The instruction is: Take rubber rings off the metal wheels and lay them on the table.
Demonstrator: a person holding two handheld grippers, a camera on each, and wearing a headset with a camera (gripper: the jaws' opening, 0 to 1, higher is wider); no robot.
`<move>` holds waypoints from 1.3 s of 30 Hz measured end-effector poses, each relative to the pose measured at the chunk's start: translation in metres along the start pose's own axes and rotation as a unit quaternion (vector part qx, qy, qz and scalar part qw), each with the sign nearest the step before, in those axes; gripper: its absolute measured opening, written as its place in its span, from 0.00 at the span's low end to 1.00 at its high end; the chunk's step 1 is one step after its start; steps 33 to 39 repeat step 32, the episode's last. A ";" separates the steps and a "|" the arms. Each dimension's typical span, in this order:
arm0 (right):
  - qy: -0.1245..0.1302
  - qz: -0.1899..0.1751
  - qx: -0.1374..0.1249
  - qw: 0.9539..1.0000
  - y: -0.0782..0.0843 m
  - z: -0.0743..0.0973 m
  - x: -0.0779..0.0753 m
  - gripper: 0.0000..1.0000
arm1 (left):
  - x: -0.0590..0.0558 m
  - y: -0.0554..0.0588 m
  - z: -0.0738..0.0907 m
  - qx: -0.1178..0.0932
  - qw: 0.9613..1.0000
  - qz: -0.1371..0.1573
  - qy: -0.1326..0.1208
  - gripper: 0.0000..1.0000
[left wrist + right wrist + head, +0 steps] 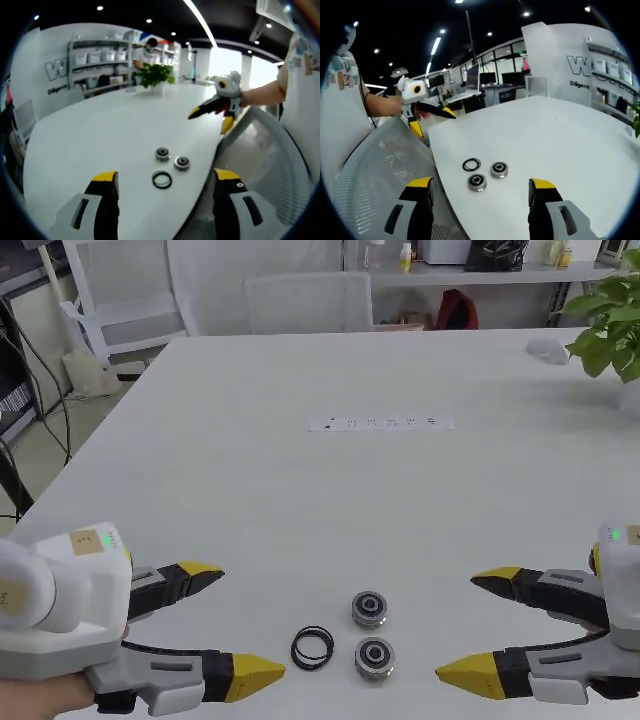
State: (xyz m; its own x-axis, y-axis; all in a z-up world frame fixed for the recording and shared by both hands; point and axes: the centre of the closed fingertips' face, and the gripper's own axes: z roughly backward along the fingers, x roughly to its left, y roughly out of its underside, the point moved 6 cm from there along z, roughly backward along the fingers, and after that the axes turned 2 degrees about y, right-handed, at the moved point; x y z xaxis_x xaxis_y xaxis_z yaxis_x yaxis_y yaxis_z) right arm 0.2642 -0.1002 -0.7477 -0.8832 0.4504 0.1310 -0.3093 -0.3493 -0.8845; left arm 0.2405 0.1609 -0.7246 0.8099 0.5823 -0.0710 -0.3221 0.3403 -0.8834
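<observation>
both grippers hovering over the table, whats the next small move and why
Probably bring the right gripper down onto the nearer metal wheel and grip it. Both it and the left gripper are open and empty, and black rubber rings already lie on the table beside it and the farther metal wheel. Whether either wheel has a ring on it is too small to tell.

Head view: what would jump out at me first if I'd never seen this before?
Two yellow-tipped tools poke in from the bottom corners, the left tool and the right tool, both open. Between them, near the front edge of the white table, sit two shiny metal wheels, the far wheel and the near wheel. The black rubber rings lie just left of the near wheel.
</observation>
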 end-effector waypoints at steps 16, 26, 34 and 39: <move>0.015 -0.002 -0.003 1.000 0.005 0.007 0.001 0.78 | 0.002 0.001 0.005 -0.004 1.000 0.000 -0.004 0.79; 0.021 0.001 -0.003 1.000 0.005 0.009 -0.001 0.79 | 0.003 0.002 0.008 -0.004 1.000 0.002 -0.007 0.79; 0.022 0.005 0.000 1.000 0.006 0.010 -0.001 0.79 | 0.002 0.003 0.008 -0.001 1.000 0.001 -0.007 0.79; 0.022 0.005 0.000 1.000 0.006 0.010 -0.001 0.79 | 0.002 0.003 0.008 -0.001 1.000 0.001 -0.007 0.79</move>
